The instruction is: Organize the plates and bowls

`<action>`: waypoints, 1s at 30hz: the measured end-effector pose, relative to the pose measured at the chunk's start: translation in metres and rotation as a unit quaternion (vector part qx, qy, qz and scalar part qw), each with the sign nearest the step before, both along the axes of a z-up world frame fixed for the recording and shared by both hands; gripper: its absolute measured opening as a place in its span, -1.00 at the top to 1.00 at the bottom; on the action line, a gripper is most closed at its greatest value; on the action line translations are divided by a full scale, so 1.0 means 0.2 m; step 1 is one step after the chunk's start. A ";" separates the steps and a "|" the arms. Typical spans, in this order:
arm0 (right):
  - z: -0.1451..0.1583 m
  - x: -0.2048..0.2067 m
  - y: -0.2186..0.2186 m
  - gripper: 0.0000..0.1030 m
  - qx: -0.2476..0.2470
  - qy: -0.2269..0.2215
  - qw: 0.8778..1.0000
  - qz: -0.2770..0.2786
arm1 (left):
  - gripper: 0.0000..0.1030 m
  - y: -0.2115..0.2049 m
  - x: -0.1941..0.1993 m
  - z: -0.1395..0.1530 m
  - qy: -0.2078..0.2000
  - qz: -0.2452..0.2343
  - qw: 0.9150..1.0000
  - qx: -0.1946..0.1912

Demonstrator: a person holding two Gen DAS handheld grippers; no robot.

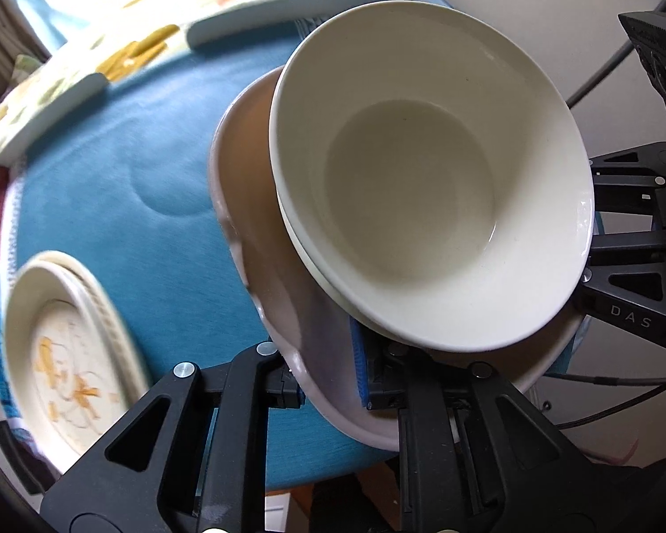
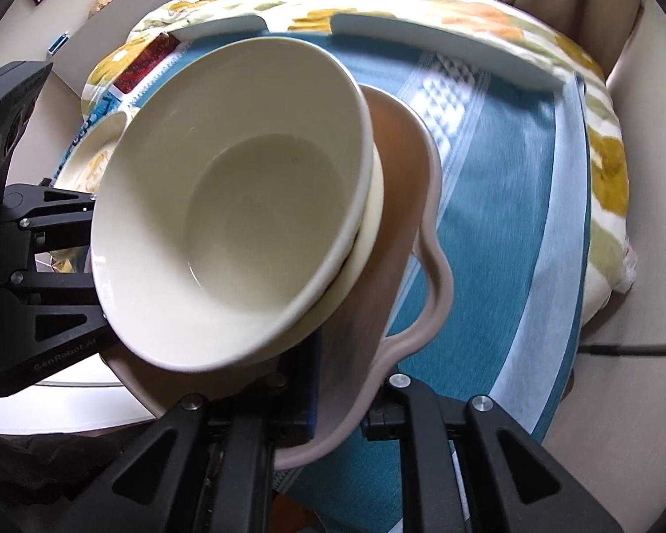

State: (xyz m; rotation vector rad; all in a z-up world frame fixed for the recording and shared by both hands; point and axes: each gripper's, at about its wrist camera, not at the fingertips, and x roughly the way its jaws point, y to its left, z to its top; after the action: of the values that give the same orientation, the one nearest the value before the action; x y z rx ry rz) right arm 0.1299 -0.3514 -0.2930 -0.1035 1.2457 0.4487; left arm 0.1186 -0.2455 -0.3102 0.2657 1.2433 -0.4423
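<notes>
Left gripper (image 1: 333, 382): jaws clamped on wavy rim of pink plate (image 1: 244, 186).
Right gripper (image 2: 337, 408): jaws clamped on the same plate's opposite rim.
Bowls: two nested cream bowls (image 1: 426, 186), glossy, round, riding tilted on the plate.
Below: teal cloth (image 1: 111, 186); patterned ribbed plate (image 1: 71, 346) apart.

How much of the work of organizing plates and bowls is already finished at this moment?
Done: two cream bowls sit nested on the pink wavy plate. In hand: the left gripper and the right gripper each clamp that plate's rim, carrying the stack tilted above the blue cloth. Left: the stack is not yet set down, and the flowered plate lies apart.
</notes>
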 end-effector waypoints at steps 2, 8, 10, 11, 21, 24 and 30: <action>0.06 0.02 0.05 0.76 -0.003 -0.010 1.000 0.001 | 0.74 0.05 0.02 0.06 -0.009 0.006 1.000 -0.001; 0.23 0.09 0.28 0.76 -0.006 -0.035 0.999 0.010 | 0.74 0.28 0.05 0.25 -0.036 0.030 0.999 -0.007; 0.28 0.10 0.37 0.76 -0.005 -0.040 0.999 0.008 | 0.74 0.37 0.06 0.30 -0.040 0.032 0.999 -0.008; 0.30 0.11 0.42 0.76 -0.004 -0.040 0.999 0.006 | 0.74 0.43 0.06 0.32 -0.041 0.032 0.999 -0.008; 0.35 0.11 0.96 0.76 0.004 -0.040 0.999 0.010 | 0.74 1.06 0.12 0.41 -0.046 0.043 0.998 0.003; 0.32 0.09 1.08 0.76 0.007 -0.030 0.999 0.006 | 0.74 1.21 0.11 0.39 -0.040 0.042 0.998 0.005; 0.25 0.04 1.27 0.76 0.003 -0.012 1.000 -0.007 | 0.74 1.37 0.08 0.28 -0.023 0.029 0.999 0.006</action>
State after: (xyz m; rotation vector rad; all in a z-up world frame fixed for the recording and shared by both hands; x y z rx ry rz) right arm 0.1372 -0.0975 -0.2434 -0.0942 1.2206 0.4373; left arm 0.1347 0.0282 -0.2543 0.2487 1.2069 -0.3768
